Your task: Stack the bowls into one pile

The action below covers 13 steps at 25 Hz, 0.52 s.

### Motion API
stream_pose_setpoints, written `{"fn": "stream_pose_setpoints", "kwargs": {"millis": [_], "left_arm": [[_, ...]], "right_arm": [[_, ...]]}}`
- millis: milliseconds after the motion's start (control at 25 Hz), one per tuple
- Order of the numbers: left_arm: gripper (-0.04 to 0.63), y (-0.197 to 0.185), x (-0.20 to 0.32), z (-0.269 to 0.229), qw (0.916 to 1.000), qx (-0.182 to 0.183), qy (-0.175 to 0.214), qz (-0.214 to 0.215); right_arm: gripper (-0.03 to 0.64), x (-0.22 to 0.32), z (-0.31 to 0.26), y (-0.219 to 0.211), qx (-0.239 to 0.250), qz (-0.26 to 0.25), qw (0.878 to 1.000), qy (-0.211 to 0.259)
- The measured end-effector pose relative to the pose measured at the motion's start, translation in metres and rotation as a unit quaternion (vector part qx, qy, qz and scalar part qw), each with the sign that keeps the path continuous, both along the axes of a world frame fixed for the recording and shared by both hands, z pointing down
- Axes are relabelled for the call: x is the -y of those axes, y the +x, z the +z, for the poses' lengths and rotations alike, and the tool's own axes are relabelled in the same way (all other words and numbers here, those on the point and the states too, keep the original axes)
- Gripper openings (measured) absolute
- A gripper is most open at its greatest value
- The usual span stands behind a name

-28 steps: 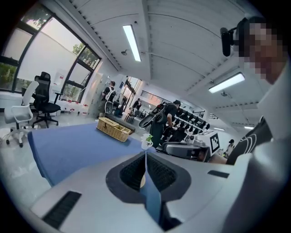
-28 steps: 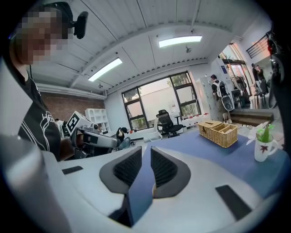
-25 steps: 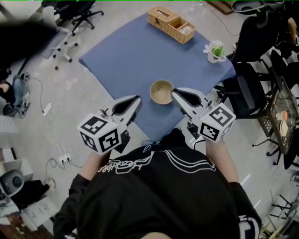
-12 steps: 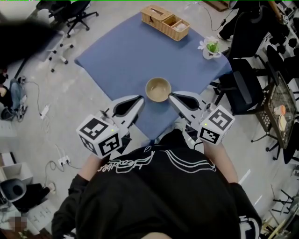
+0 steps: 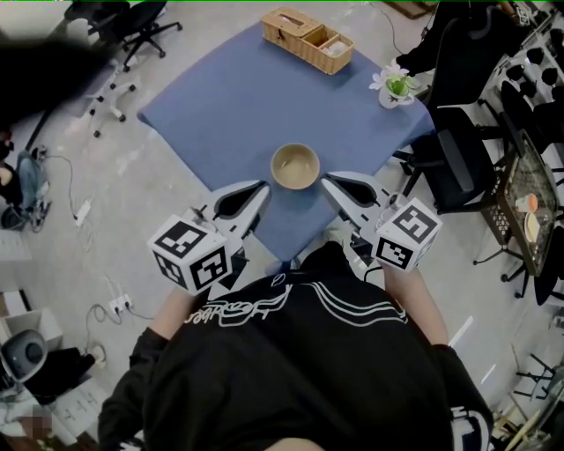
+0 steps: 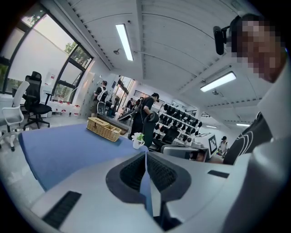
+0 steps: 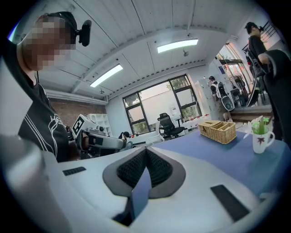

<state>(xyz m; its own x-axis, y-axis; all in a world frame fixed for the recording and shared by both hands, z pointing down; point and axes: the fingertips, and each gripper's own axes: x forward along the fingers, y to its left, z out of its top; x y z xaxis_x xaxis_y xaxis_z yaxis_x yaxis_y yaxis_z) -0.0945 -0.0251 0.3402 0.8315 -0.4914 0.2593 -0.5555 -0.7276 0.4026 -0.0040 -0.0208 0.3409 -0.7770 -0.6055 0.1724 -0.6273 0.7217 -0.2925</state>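
While I hold both grippers level over the near corner of the blue tablecloth (image 5: 220,97), each has its tongs pressed together with nothing pinched between them. Seen from the head camera, my left gripper (image 5: 261,186) points up and to the right, and my right gripper (image 5: 328,179) points up and to the left. The bowl (image 5: 295,166), tan and round, sits upright on the cloth between the two tips, near both but touching neither. Whether it is one bowl or several nested I cannot tell.

At the far corner of the cloth lies a wicker basket (image 5: 307,40) with open compartments. A white mug (image 5: 394,88) holding a small green plant stands at the right corner, well apart from the bowl. Office chairs (image 5: 145,22) stand on the grey floor around the table. My black shirt (image 5: 300,370) with white line print fills the bottom of the head view.

Through the left gripper view, the dark ribbed pads (image 6: 132,172) meet along one line. Through the right gripper view, the pads (image 7: 157,169) meet the same way.
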Motion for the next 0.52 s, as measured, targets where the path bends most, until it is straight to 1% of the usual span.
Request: {"fn": "stream_pose_setpoints", "kwargs": {"millis": [520], "left_arm": [[0.031,0.005,0.003,0.015,0.9998,0.007,-0.017,-0.002]], "right_arm": [[0.026,0.001,0.011,0.009,-0.005,0.008,1.000,-0.010]]}}
